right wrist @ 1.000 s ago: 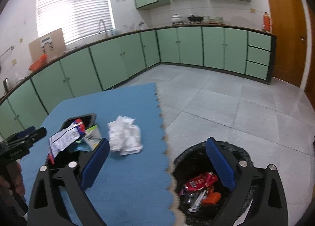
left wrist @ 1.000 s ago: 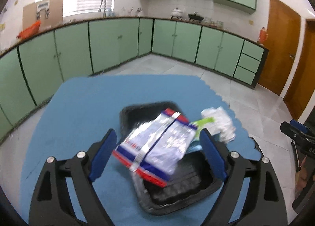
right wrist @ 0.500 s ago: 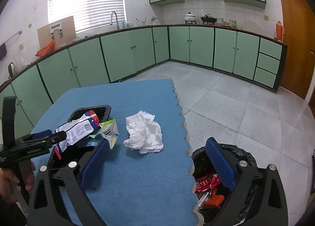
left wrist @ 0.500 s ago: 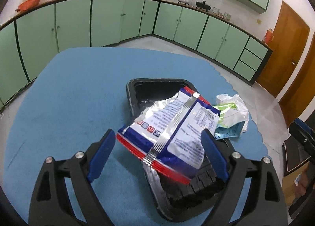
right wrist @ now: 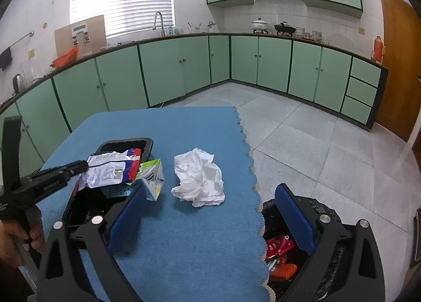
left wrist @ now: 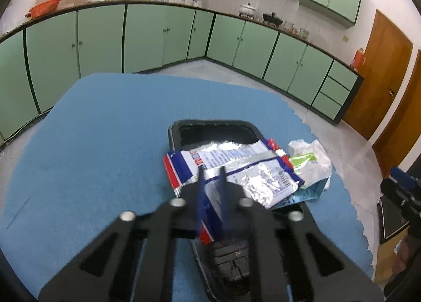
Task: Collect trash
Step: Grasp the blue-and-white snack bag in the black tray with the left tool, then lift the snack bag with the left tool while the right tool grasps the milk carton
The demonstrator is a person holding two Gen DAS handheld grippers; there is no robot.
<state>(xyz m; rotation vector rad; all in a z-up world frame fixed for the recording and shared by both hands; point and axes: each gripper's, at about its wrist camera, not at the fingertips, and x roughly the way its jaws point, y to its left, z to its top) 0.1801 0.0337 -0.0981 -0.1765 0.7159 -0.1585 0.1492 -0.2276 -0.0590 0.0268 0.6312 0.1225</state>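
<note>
Now that our left gripper [left wrist: 211, 178] has snapped shut, seemingly on the crinkled red, white and blue foil snack wrapper [left wrist: 236, 167], we can lift it toward the black-lined trash bin [right wrist: 326, 212], our right gripper [right wrist: 210, 212] hanging open.

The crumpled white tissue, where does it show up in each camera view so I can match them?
Left wrist view: the tissue is at right of centre, partly behind the snack wrapper.
Right wrist view: the tissue lies in the open at centre on the blue mat.
Shared landmark: the black tray.
</note>
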